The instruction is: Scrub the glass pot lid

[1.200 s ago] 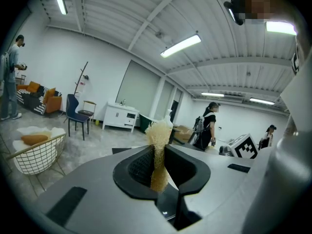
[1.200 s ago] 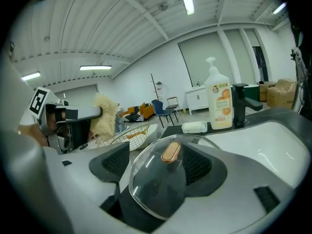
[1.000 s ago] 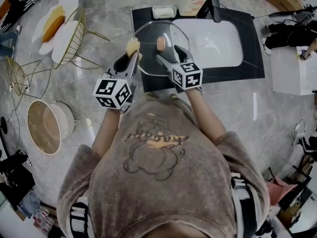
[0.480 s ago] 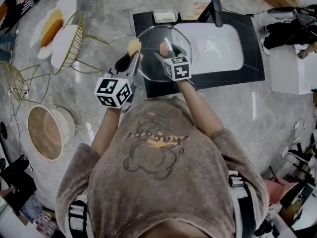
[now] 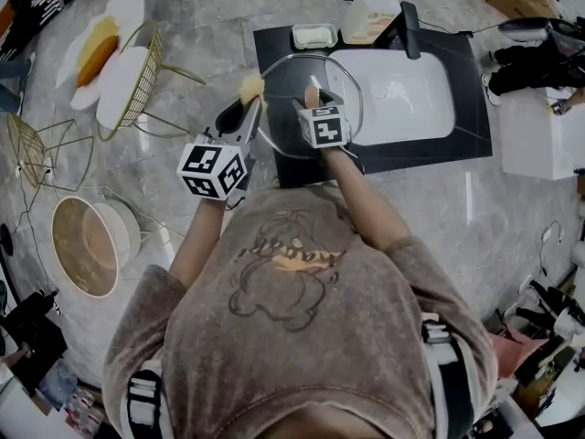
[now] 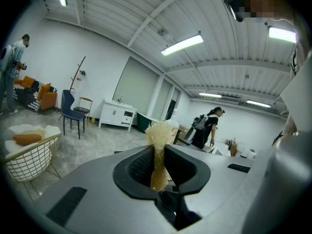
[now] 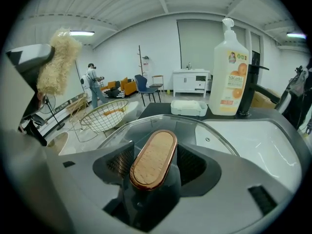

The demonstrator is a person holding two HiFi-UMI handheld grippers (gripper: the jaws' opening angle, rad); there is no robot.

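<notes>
The glass pot lid (image 5: 279, 108) lies on the black counter, partly over the sink's left edge. Its oval wooden handle (image 7: 153, 159) stands between the jaws of my right gripper (image 7: 153, 168). The jaws are closing around the handle, and a little of each pad still shows beside it. In the head view the right gripper (image 5: 313, 99) sits over the lid's middle. My left gripper (image 5: 245, 108) is shut on a yellow fibrous scrubber (image 6: 158, 150). It holds the scrubber (image 5: 249, 86) at the lid's left rim. In the right gripper view the scrubber (image 7: 58, 62) hangs high at the left.
A white sink (image 5: 402, 90) with a black faucet (image 5: 409, 18) lies to the right of the lid. A soap bottle (image 7: 230, 77) and a white soap dish (image 7: 189, 107) stand behind. A gold wire basket (image 5: 137, 67) is at the left. People stand far off.
My right gripper has moved forward over the lid, and its jaws have come in around the wooden handle. The left gripper with the scrubber has hardly moved.
</notes>
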